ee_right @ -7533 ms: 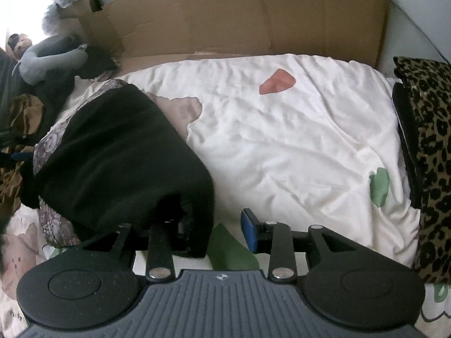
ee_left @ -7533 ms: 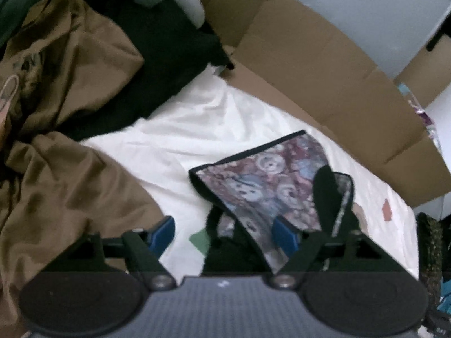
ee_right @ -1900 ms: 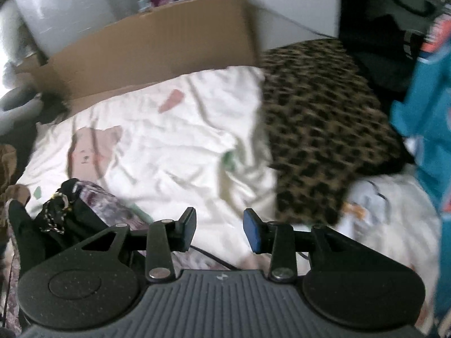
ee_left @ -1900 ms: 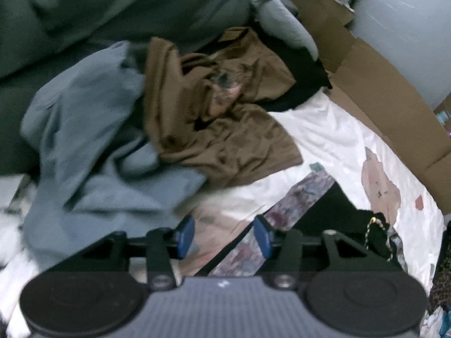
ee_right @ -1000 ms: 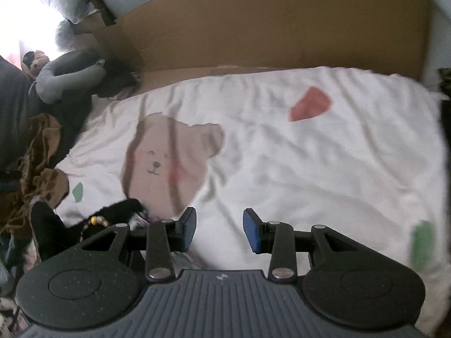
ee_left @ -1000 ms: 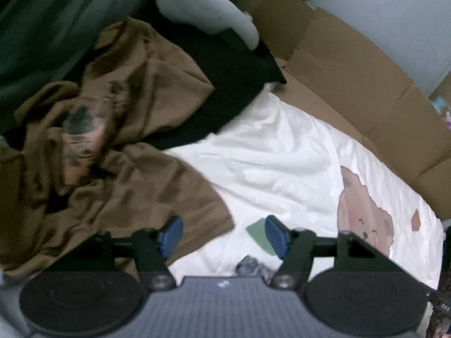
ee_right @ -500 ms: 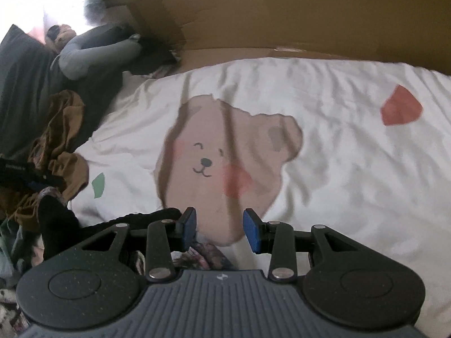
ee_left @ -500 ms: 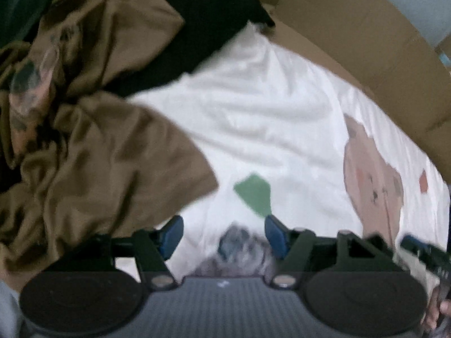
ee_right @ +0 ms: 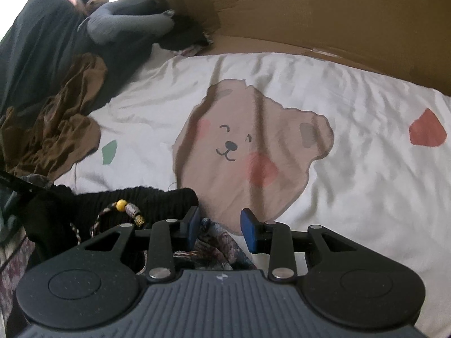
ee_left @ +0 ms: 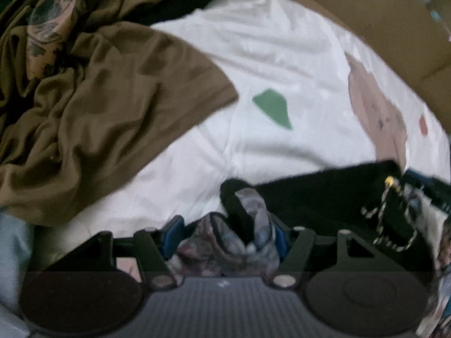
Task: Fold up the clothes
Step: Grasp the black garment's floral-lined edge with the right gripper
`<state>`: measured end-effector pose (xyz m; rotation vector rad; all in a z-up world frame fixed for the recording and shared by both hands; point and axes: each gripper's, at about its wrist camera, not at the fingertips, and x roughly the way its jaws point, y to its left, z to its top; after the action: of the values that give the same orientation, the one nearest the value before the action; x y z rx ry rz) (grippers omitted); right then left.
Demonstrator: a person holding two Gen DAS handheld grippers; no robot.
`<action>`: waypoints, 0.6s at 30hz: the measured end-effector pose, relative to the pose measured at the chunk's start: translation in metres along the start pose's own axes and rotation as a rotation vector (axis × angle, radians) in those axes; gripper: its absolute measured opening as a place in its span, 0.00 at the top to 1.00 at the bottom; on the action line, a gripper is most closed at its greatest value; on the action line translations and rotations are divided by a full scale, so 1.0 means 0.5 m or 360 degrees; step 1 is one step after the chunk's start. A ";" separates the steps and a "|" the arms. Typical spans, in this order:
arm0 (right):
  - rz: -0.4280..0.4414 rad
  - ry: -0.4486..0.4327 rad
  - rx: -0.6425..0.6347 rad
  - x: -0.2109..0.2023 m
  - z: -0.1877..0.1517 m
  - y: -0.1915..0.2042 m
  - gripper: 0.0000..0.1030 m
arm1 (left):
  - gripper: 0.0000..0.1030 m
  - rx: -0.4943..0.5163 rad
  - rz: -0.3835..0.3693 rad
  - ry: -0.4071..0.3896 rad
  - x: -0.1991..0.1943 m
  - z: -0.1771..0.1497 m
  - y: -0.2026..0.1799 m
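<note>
A black garment (ee_left: 324, 197) with a patterned bear-print lining and a braided beaded cord (ee_right: 124, 207) lies crumpled on the white bear-print sheet (ee_right: 352, 155). My left gripper (ee_left: 225, 236) points steeply down at it. Its jaws stand wide around a bunch of patterned fabric (ee_left: 225, 242) and a black strap, and the pads do not visibly press on it. My right gripper (ee_right: 220, 229) hovers at the garment's other end with its jaws closing. Patterned fabric (ee_right: 217, 246) lies just below and between them, clear of the pads.
A rumpled brown garment (ee_left: 98, 98) lies on the sheet left of the black one, also seen as a brown garment (ee_right: 56, 135) in the right wrist view. Cardboard panels (ee_right: 310, 14) wall the bed's far side. A grey stuffed shape (ee_right: 126, 25) and dark bedding (ee_right: 42, 42) fill the far left.
The left gripper has sunk toward the sheet, and the patterned fabric has come between its jaws. The right gripper swung left over the bear print to the garment's edge, its jaws slightly narrower.
</note>
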<state>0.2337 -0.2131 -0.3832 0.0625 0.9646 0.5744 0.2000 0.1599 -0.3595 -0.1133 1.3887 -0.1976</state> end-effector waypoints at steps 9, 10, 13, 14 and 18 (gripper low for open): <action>0.0168 0.0063 -0.0169 0.003 0.002 0.024 0.61 | 0.37 0.0395 0.0114 0.0090 0.011 0.028 -0.050; 0.0165 0.0069 -0.0179 0.007 0.001 0.023 0.61 | 0.37 0.0434 0.0114 0.0113 0.014 0.036 -0.055; 0.0174 0.0082 -0.0162 0.018 0.001 0.013 0.61 | 0.37 0.0517 0.0105 0.0171 0.024 0.056 -0.065; 0.0188 0.0082 -0.0135 0.018 0.003 0.006 0.61 | 0.37 0.0522 0.0097 0.0184 0.026 0.061 -0.065; 0.0243 0.0065 -0.0030 0.012 0.011 -0.024 0.61 | 0.37 0.0477 0.0041 0.0219 0.036 0.091 -0.057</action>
<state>0.2462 -0.2192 -0.3883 0.1083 0.9996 0.7274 0.2458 0.1268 -0.3630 0.1694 1.4805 -0.3953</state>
